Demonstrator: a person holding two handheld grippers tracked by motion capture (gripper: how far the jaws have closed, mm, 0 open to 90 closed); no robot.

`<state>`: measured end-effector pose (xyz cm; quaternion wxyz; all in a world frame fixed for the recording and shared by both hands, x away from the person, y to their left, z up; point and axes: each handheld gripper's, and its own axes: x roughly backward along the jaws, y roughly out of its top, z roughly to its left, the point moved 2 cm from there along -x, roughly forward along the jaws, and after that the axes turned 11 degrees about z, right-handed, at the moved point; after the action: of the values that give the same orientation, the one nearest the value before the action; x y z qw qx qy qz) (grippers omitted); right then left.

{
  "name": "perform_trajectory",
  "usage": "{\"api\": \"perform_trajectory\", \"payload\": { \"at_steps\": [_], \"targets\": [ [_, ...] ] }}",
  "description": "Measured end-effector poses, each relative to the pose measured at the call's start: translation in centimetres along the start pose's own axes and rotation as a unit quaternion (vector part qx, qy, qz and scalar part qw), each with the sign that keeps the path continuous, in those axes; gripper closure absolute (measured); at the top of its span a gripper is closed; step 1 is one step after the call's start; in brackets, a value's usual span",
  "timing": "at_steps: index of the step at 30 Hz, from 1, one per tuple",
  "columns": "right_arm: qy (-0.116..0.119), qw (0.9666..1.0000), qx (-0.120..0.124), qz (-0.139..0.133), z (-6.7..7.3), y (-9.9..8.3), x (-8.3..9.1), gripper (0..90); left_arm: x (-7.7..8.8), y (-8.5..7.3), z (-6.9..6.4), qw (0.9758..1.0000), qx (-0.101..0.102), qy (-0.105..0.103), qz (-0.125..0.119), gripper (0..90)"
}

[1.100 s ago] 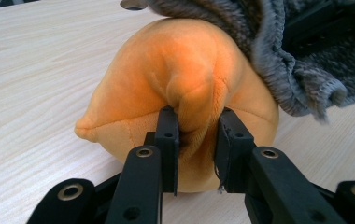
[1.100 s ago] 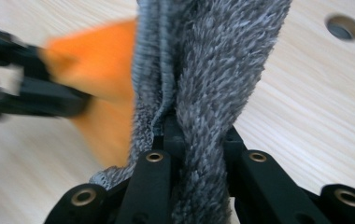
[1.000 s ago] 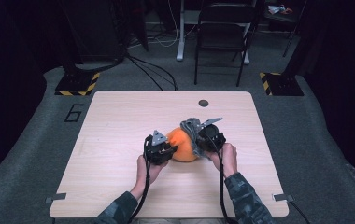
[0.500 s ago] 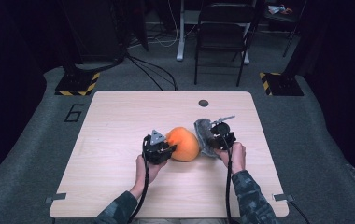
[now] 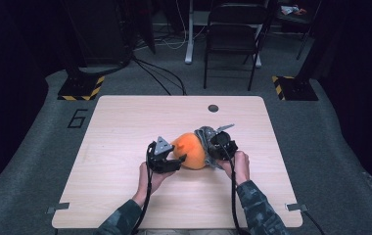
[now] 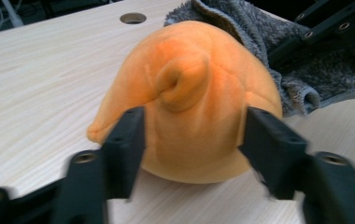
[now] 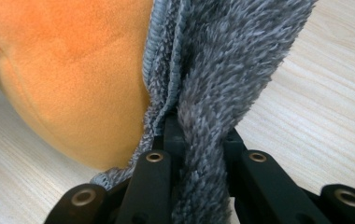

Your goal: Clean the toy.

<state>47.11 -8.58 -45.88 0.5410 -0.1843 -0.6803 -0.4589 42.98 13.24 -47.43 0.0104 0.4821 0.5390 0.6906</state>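
Being soft and light, the orange plush toy [image 6: 199, 102] is straddled by the released left tool [image 6: 192, 135], jaws just opened, while the grey cloth [image 7: 217, 84] is pinched by the clenched right tool [image 7: 199, 140].

High view: a single digit "6" [image 5: 78, 118] is marked in dark strokes on the grey floor [image 5: 37, 147], just off the far left corner of the surface [image 5: 125, 112], well away from the left hand-held gripper [image 5: 167, 159] and beyond it to its left. Two floor plates with yellow-and-black hazard stripes [image 5: 82, 91] lie farther out, one beyond the left hand-held gripper, one beyond the right hand-held gripper [image 5: 213, 147]; the stripes carry no lettering. Left gripper view and right gripper view: no text, label, brand or number can be read on anything shown.
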Motion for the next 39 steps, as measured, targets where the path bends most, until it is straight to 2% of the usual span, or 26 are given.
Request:
{"api": "perform_trajectory", "payload": {
  "at_steps": [1, 3, 4, 8, 9, 11, 13, 14, 17, 22, 24, 28, 29, 31, 32, 34, 35, 39],
  "targets": [
    [-0.001, 1.0, 0.0, 0.001, 0.0, 0.0, 0.0, 79.5, -0.3, 0.0, 0.1, 1.0, -0.004, 0.003, 0.007, 34.6],
    [0.0, 1.0, 0.002, 0.002, 0.0, 0.0, -0.1, 79.5, -1.1, -0.2, 0.2, 0.9999, 0.002, -0.01, 0.013, 33.2],
    [0.0, 1.0, 0.002, 0.002, 0.0, 0.0, 0.0, 79.5, -1.4, -0.3, 0.1, 0.9999, 0.004, -0.008, 0.014, 33.9],
    [-0.006, 1.0, 0.0, -0.004, 0.1, -0.1, -0.1, 79.4, -1.7, -0.3, -0.4, 0.9997, -0.006, 0.016, 0.018, 51.3],
    [-0.003, 1.0, 0.003, 0.0, 0.0, -0.1, -0.1, 79.4, -1.7, -0.4, -0.5, 0.9995, -0.001, 0.025, 0.018, 55.8],
    [-0.003, 1.0, 0.003, -0.001, 0.1, -0.1, 0.0, 79.4, -1.7, -0.4, -0.5, 0.9994, -0.002, 0.027, 0.019, 64.8],
    [-0.006, 1.0, 0.005, -0.003, 0.1, 0.0, 0.0, 79.4, -1.7, -0.3, -0.5, 0.9995, 0.004, 0.03, 0.01, 71.4],
    [-0.011, 0.9999, 0.004, -0.005, 0.1, 0.0, 0.1, 79.4, -1.6, -0.2, -0.5, 0.9995, 0.01, 0.028, 0.008, 73.3],
    [-0.006, 0.9999, -0.003, -0.016, -0.1, 0.1, 0.7, 79.4, -1.0, 0.3, -0.6, 0.9993, 0.029, 0.022, -0.003, 77.3],
    [-0.012, 0.9992, 0.0, -0.039, 0.1, 0.6, 3.3, 79.4, 0.4, 1.1, -1.2, 0.9988, 0.046, 0.018, -0.005, 78.1],
    [-0.01, 0.9984, 0.004, -0.056, 0.8, 1.0, 4.8, 79.4, 0.6, 1.2, -1.3, 0.9986, 0.051, 0.015, -0.003, 78.0],
    [-0.002, 0.9957, 0.032, -0.087, 2.6, 1.6, 6.6, 79.4, 0.7, 1.3, -1.3, 0.9982, 0.059, 0.013, 0.0, 77.9],
    [0.0, 0.9949, 0.041, -0.092, 3.3, 1.8, 6.7, 79.4, 0.6, 1.3, -1.3, 0.9981, 0.061, 0.012, -0.001, 77.9],
    [0.004, 0.9949, 0.053, -0.085, 4.1, 1.9, 6.1, 79.3, 0.5, 1.2, -1.3, 0.9981, 0.061, 0.011, 0.002, 77.8],
    [0.003, 0.9955, 0.056, -0.077, 4.4, 2.0, 5.3, 79.3, 0.4, 1.1, -1.4, 0.9981, 0.06, 0.012, 0.005, 77.8],
    [-0.006, 0.9964, 0.057, -0.063, 4.3, 1.8, 4.0, 79.4, 0.0, 0.9, -1.4, 0.9982, 0.058, 0.012, 0.013, 77.5],
    [-0.003, 0.997, 0.049, -0.061, 4.1, 1.7, 3.5, 79.4, -0.2, 0.7, -1.4, 0.998, 0.06, 0.012, 0.01, 77.5],
    [-0.008, 0.9979, 0.041, -0.049, 3.2, 1.2, 3.0, 79.5, -0.2, 0.6, -1.4, 0.9983, 0.056, 0.014, 0.012, 77.4]
  ]
}}
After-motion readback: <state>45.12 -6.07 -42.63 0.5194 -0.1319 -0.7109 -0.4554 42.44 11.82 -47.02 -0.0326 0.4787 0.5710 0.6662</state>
